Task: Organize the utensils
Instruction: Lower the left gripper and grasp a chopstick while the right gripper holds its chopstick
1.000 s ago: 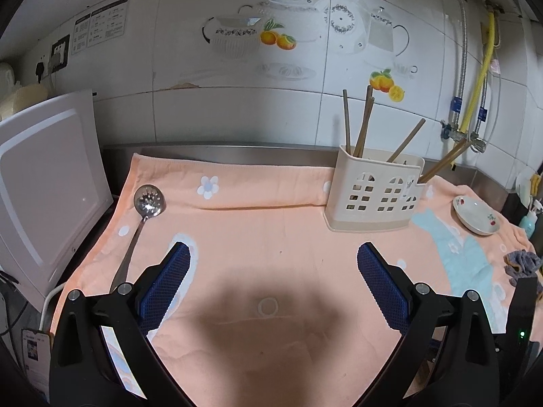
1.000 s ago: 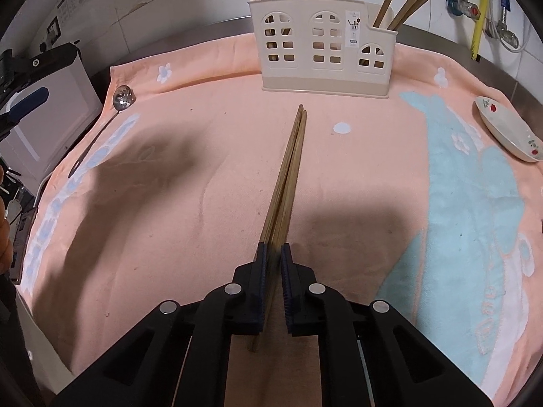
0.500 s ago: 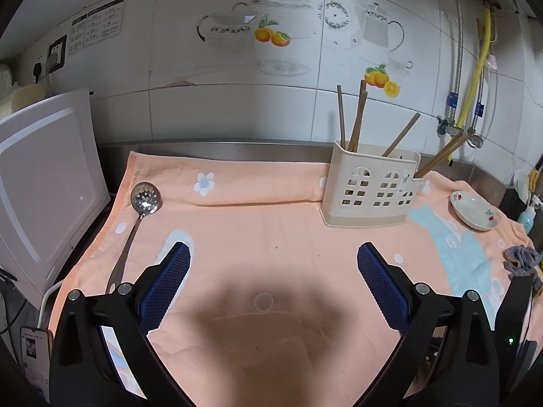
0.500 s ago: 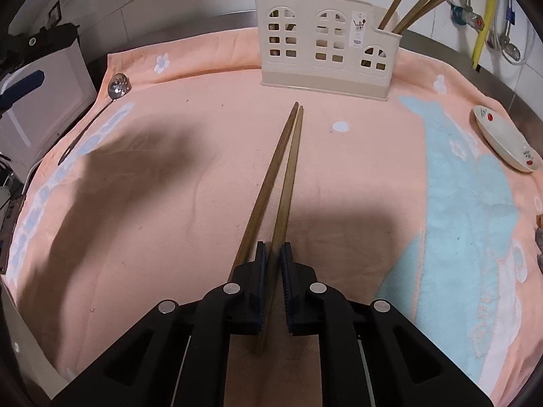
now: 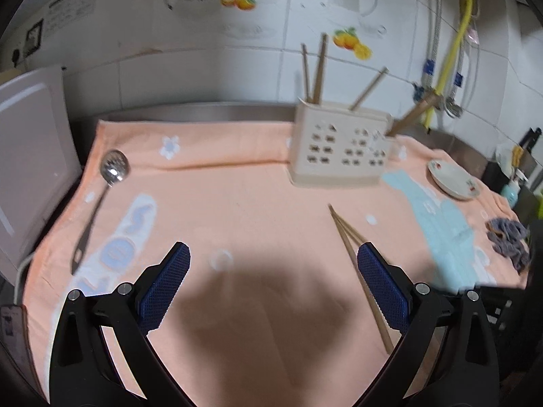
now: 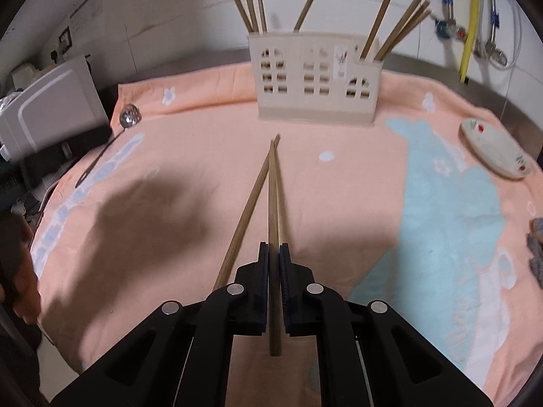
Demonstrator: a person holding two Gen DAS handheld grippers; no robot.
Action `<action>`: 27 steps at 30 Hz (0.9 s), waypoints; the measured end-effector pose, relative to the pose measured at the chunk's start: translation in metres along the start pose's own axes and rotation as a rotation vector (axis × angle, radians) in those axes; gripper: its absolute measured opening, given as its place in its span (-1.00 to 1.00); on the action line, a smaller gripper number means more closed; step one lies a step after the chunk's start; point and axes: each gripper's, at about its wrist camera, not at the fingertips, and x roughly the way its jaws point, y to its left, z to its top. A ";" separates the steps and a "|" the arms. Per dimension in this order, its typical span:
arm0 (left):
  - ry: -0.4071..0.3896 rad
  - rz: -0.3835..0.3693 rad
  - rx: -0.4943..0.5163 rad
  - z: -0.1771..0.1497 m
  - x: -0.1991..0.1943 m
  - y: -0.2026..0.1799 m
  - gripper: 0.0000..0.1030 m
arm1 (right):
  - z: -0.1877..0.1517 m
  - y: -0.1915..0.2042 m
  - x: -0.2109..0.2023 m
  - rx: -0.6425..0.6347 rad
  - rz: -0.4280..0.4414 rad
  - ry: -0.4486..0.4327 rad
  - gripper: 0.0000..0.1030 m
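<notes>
A: What lies under everything?
B: A peach towel [image 6: 190, 176] over the counter, with the cream utensil holder [image 6: 315, 84] standing at its back, sticks already in it.
A: And the grippers?
B: The left gripper [image 5: 273, 283] hangs with jaws wide apart, empty. The right gripper [image 6: 274, 271] is clamped on one chopstick [image 6: 273, 196]; the second chopstick [image 6: 249, 207] lies beside it. A slotted spoon [image 5: 98, 200] lies far left.

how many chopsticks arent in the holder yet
2. One chopstick is clamped in the right gripper; the other slants just left of it, tips crossing. Whether the gripper also holds that one is unclear.
</notes>
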 end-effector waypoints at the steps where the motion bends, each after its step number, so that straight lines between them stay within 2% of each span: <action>1: 0.013 -0.011 0.002 -0.005 0.001 -0.004 0.90 | 0.001 -0.002 -0.004 -0.001 0.002 -0.012 -0.88; 10: 0.095 -0.133 0.022 -0.037 0.014 -0.043 0.87 | 0.007 -0.021 -0.033 -0.012 0.014 -0.088 -0.88; 13: 0.123 -0.172 0.032 -0.043 0.020 -0.056 0.66 | 0.008 -0.028 -0.041 -0.012 0.018 -0.109 -0.88; 15: 0.146 -0.195 0.046 -0.047 0.026 -0.065 0.39 | 0.009 -0.032 -0.046 -0.007 0.022 -0.126 -0.88; 19: 0.181 -0.231 0.056 -0.051 0.035 -0.075 0.12 | 0.011 -0.038 -0.054 0.000 0.030 -0.152 -0.88; 21: 0.203 -0.246 0.061 -0.054 0.040 -0.081 -0.14 | 0.013 -0.040 -0.055 0.001 0.032 -0.160 -0.88; 24: 0.224 -0.253 0.063 -0.056 0.046 -0.085 -0.38 | 0.015 -0.041 -0.057 0.001 0.038 -0.170 -0.88; 27: 0.241 -0.247 0.058 -0.057 0.052 -0.087 -0.49 | 0.015 -0.042 -0.058 0.000 0.043 -0.175 -0.88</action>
